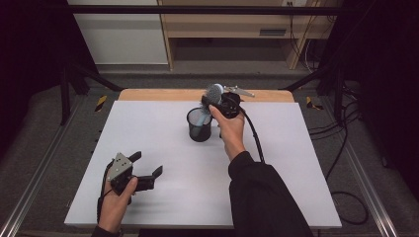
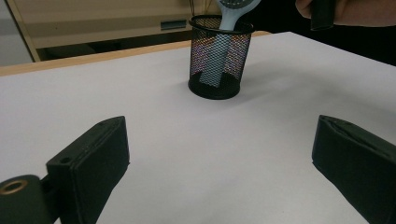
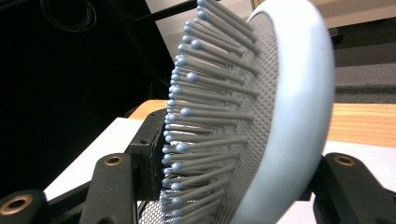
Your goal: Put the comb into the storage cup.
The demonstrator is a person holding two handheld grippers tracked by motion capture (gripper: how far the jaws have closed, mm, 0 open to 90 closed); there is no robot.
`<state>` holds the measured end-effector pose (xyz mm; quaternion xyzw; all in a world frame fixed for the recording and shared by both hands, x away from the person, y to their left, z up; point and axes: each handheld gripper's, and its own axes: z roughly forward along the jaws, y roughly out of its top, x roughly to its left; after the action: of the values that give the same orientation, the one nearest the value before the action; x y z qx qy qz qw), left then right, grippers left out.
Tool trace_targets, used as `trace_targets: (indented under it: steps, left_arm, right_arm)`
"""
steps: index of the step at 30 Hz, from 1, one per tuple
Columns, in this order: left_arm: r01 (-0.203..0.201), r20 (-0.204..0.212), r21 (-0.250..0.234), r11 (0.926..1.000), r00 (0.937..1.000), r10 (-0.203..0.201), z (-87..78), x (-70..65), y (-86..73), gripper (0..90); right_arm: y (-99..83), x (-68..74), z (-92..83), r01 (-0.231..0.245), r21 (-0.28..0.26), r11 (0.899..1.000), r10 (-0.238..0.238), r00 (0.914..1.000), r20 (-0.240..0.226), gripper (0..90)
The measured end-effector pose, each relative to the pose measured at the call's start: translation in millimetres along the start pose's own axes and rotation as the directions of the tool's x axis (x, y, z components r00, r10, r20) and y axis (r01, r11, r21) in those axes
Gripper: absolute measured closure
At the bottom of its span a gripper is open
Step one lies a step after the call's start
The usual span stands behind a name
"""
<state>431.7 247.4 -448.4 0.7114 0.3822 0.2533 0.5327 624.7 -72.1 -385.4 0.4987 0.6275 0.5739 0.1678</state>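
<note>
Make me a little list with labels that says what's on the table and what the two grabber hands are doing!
brush: light blue hairbrush, handle down in the cup, head sticking out above the rim
cup: black mesh cup, upright on the white table
right gripper: at the brush head, jaws on either side of it; grip cannot be told
left gripper: jaws open, nothing between them, near the table's front left
left hand: holds that gripper low over the table

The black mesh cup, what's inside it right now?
The mesh cup holds the handle of a light blue hairbrush, whose head sticks out above the rim. The mesh blurs the cup's bottom, so anything else there is unclear.
</note>
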Motion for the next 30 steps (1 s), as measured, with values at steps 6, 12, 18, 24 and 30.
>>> trace_targets:
  steps: [6,12,18,24,30]
  left_arm:
    - [-0.002,0.005,-0.001,1.0,1.0,0.002,0.3,-0.5,-0.1,3.9]
    - [-0.002,0.004,-0.001,1.0,1.0,0.002,0.2,-0.6,0.0,3.8]
    - [0.0,0.003,0.0,1.0,1.0,0.0,0.3,-0.3,-0.1,3.8]
    - [0.0,0.004,0.0,1.0,1.0,0.0,0.4,-0.5,-0.1,3.8]
    - [-0.001,0.004,0.001,1.0,1.0,0.001,0.4,-0.6,-0.1,3.8]
  right_arm:
    - [-0.7,-4.4,-1.9,-0.01,0.005,1.0,0.01,0.9999,0.012,42.4]
    - [-1.6,-5.5,-2.8,-0.012,0.001,1.0,0.012,0.9998,0.014,42.1]
    - [-2.0,-6.2,-3.3,-0.015,0.003,1.0,0.014,0.9997,0.02,41.6]
    - [-2.9,-9.3,-4.0,-0.017,0.005,1.0,0.017,0.9994,0.029,40.7]
    - [-3.5,-11.9,-5.1,-0.023,0.011,1.0,0.022,0.9992,0.033,40.3]
